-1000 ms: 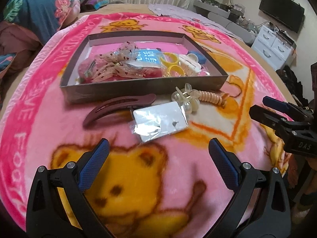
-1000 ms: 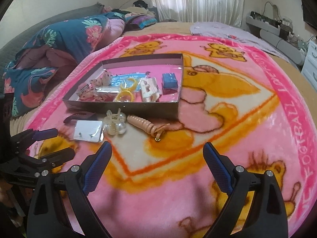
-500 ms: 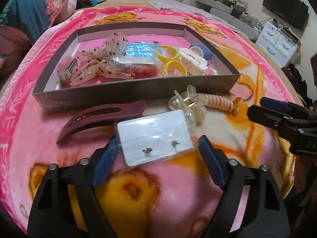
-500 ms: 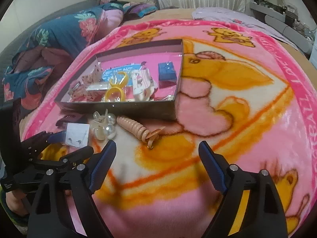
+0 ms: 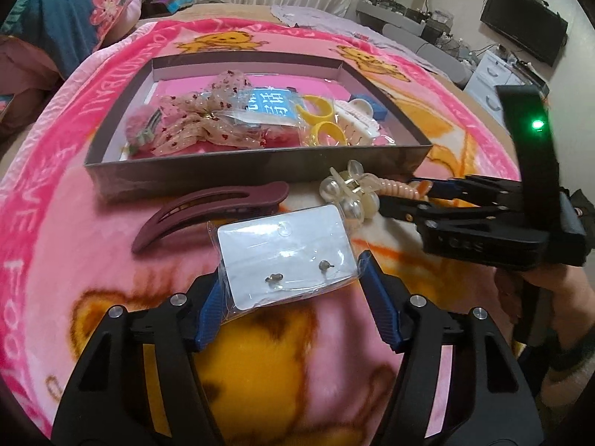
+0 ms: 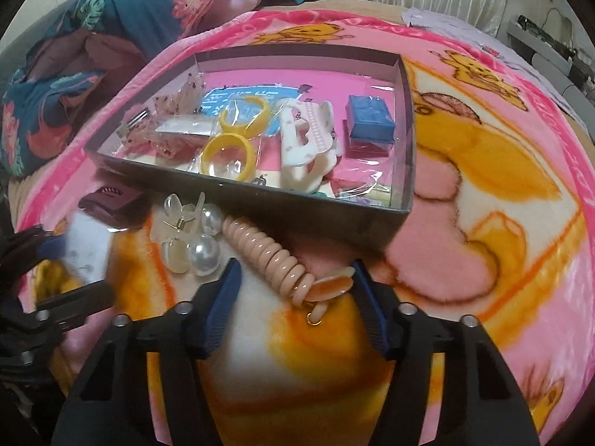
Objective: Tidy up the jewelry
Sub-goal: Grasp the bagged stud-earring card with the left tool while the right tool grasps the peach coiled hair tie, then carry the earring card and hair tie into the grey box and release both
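Note:
A grey shallow box on the pink blanket holds hair bows, yellow rings, a white claw clip and a blue box. In front of it lie a maroon hair clip, a bagged white earring card, a pearl claw clip and a peach spiral hair tie. My left gripper is open, its fingers either side of the earring card's near edge. My right gripper is open, its fingers flanking the spiral tie's near end.
The pink bear-print blanket covers the bed. A floral duvet is piled at the far left. A white dresser and TV stand at the right. The right gripper's body reaches in beside the pearl clip.
Both grippers moved forward and down. The left one now straddles the earring card; the right one now straddles the spiral hair tie. Both stayed open, and no item has shifted.

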Tool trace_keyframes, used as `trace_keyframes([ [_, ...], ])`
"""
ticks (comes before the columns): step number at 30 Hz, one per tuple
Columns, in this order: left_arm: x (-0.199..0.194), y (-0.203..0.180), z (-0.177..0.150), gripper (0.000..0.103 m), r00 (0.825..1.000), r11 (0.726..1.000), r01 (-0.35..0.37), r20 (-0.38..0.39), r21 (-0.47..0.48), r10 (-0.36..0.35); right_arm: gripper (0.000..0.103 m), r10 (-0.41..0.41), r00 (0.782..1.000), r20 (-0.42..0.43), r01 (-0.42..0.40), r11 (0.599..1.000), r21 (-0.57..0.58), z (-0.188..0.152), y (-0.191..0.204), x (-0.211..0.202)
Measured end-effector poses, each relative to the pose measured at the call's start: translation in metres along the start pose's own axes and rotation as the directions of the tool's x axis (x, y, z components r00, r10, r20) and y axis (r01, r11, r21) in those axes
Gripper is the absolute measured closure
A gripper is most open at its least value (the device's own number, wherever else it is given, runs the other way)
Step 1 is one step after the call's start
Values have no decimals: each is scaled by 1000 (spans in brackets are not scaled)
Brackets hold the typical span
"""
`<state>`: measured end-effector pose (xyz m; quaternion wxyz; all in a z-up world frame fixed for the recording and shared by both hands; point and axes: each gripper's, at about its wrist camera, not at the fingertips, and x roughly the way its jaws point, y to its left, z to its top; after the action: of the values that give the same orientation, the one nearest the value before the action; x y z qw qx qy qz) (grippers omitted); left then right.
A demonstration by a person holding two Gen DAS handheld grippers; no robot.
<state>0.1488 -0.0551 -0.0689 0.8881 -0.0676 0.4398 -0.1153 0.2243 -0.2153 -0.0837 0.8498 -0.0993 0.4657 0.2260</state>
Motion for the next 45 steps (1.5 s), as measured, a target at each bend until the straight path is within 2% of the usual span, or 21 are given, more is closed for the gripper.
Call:
trace_keyframes([
  [4,-12,5,-5,45,1000,1000,6,2,-10,-6,70,60,998,6,-60,998,2,-3,5,-7],
  [7,-20,8,-7,45,1000,1000,5,11,-20,-5,71,91,996,15,-91,996,18,-11,11,-17],
  [14,-41,14,-10,45,999,999,1,44,-38,1,72,104,994,46,-106,993,59,-28,16,-44],
  [20,-59,24,-7,45,996,998,-14,82,-61,19,72,127,984,127,-136,989,60,-28,25,-77],
  [33,-81,57,13,45,986,991,-53,151,-125,71,72,176,960,217,-176,984,-23,5,52,-104],
  [45,-82,62,50,45,977,992,-75,192,-103,94,72,180,947,267,-172,984,-53,40,59,-110],
])
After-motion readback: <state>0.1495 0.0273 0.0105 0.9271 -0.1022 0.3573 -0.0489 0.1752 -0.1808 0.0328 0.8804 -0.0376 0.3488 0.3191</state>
